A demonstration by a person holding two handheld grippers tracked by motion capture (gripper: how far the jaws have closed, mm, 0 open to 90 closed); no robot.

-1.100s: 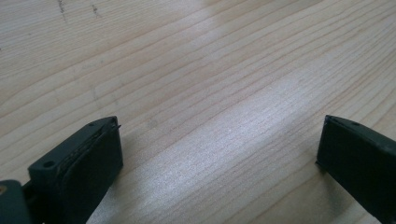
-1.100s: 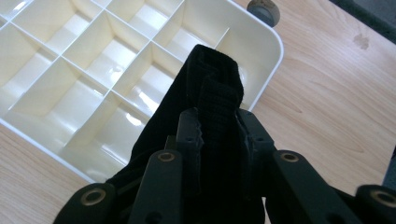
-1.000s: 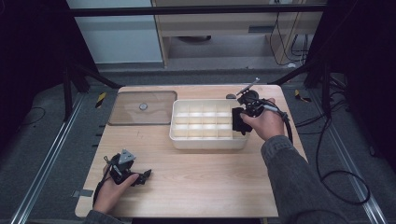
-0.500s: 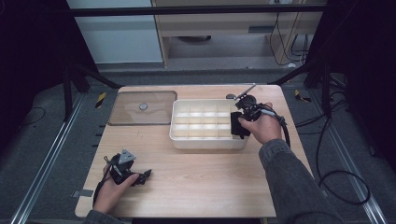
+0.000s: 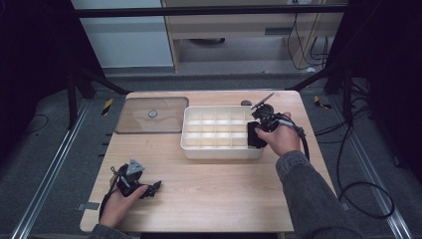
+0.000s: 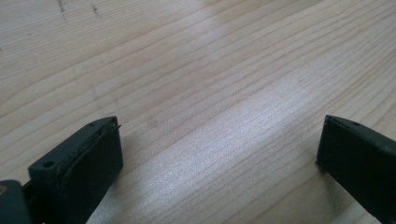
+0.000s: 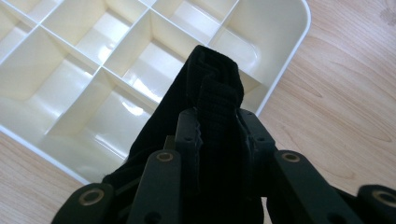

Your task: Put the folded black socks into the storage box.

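Wood-grain table (image 5: 209, 199) stands on grey floor (image 5: 54, 144), dark surroundings.

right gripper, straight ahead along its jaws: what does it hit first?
Most likely the white divided tray. The right gripper, shut on a black fabric piece, points down over the tray's end compartments near the rounded corner. Depth is unclear, so the fabric would probably touch a divider or floor first.

Divided tray (image 5: 219, 149) sits on the bench (image 5: 224, 199) toward the far right corner. Flat lid (image 5: 152, 115) lies just beside it at the far left corner. Folded cloth (image 5: 253, 134) hangs over the tray's right-end compartments. Near half of the bench carries the left gripper (image 5: 144, 188), near the left edge.
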